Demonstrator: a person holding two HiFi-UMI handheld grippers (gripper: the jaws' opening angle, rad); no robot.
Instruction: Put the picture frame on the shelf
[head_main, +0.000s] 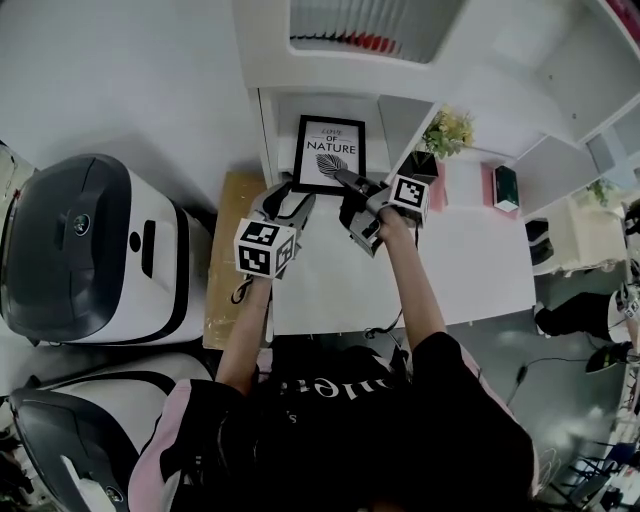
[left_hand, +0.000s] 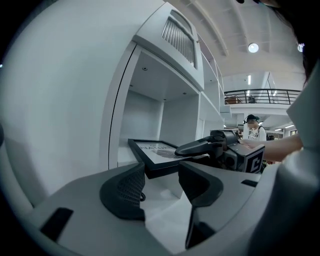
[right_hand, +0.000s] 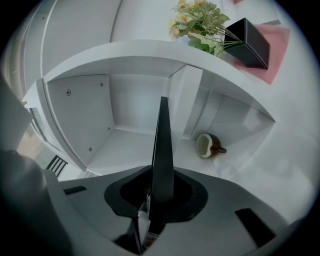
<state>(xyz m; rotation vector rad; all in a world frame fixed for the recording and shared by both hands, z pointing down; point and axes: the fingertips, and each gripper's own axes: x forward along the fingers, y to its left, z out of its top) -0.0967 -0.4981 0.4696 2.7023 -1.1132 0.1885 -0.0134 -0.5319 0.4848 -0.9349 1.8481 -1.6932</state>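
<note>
The frame (head_main: 328, 153) hangs face up at the mouth of a shelf (head_main: 264, 130) bay, its near edge pinched in the right gripper (head_main: 350, 182). The left gripper (left_hand: 160, 186) stands wide and empty just short of it. The frame looks light, stiff and probably glazed, so an edge grip suits it. Only the right gripper view shows a mug (right_hand: 207, 145) lying in the next bay.

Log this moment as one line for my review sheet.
left gripper: open, empty | right gripper: shut on picture frame | place: at shelf compartment mouth | task: picture frame not yet released
</note>
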